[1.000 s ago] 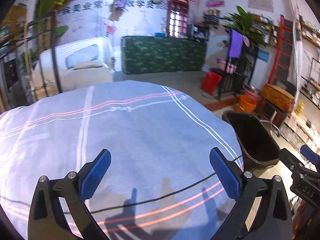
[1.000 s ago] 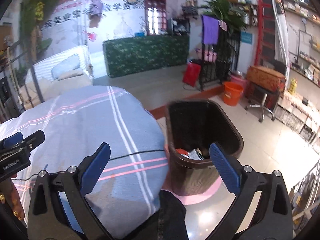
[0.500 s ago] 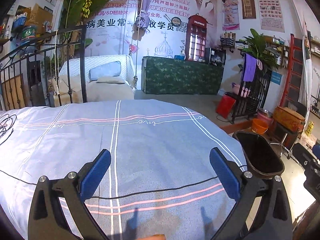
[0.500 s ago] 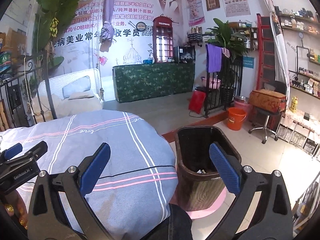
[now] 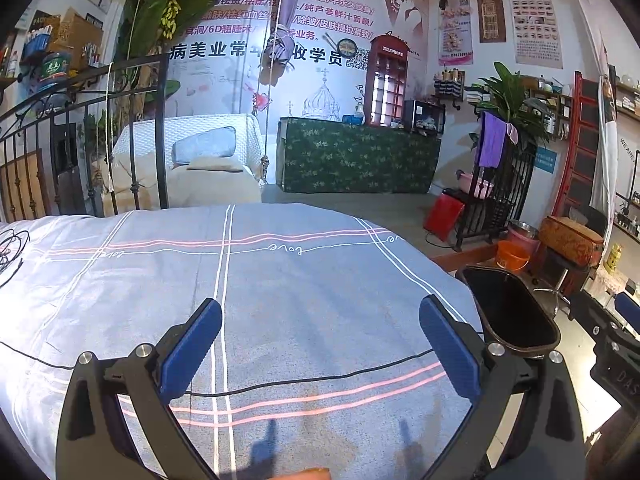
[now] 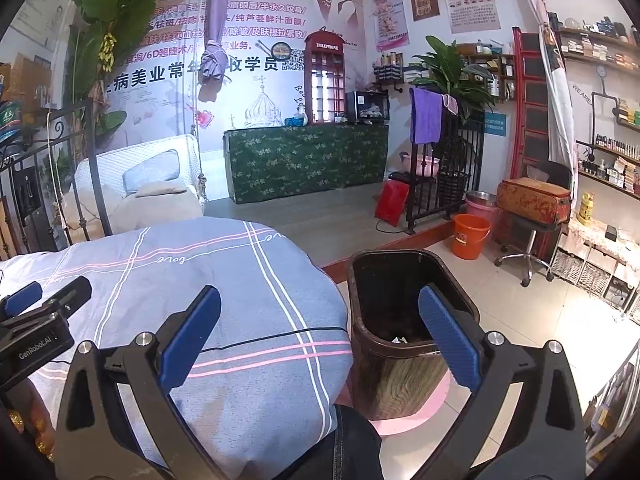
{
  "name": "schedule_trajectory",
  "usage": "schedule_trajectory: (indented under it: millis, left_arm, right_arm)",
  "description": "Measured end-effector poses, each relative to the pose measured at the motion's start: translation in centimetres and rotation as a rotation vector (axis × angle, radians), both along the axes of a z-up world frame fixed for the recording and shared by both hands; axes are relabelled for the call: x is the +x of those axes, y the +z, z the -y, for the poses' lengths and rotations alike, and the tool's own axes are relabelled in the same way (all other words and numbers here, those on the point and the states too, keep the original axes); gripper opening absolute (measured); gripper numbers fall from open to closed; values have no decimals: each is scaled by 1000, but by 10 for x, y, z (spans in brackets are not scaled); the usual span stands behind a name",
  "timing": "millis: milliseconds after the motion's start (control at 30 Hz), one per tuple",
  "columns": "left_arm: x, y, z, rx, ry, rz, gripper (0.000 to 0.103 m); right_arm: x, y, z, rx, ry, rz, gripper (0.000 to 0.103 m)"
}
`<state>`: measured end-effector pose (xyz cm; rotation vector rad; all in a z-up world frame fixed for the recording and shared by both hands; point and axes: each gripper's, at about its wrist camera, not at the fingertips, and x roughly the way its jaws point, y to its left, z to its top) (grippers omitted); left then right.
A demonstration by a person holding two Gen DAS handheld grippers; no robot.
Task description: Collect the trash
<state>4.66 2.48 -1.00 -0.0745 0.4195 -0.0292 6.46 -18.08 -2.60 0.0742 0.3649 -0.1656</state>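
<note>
The left gripper (image 5: 320, 354) hangs above the grey-blue bedspread with pink and white stripes (image 5: 280, 280), its blue-padded jaws spread wide and holding nothing. The right gripper (image 6: 320, 354) is likewise released and empty, and its camera looks down past the rounded edge of the bed toward the dark brown plastic wastebasket with a wood-grain wall (image 6: 404, 376). That basket stands on the tiled floor just beside the bed, on a pink mat, probably so that anything lifted from the bed can be dropped in with a short swing to the right.

Inside the basket a small pale scrap of paper (image 6: 400, 339) shows near the bottom, so some trash is already in there; how much more lies under it I cannot tell, since the inside is dark. On the bedspread itself no loose trash is visible in either view. Only a thin black cable (image 5: 320, 378) runs across it, with a loose coil at the far left edge, and that looks like a lead belonging to the rig, not litter.

With both pairs of jaws apart and level over a bare cover, the collecting seems finished or nearly so. If anything remains, it would be outside these two views. The left gripper's body also shows at the left edge of the right view, low over the bed. A denim-clad knee (image 6: 344, 444) sits at the bed's near edge, between the bed and the basket
</note>
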Motion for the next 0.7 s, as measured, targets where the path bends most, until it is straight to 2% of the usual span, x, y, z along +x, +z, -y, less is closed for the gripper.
schedule_trajectory:
  millis: [700]
  left_arm:
    - [0,2,1,-2,-4,-4,98]
  right_arm:
    - [1,-4,1,4,-3,-8,98]
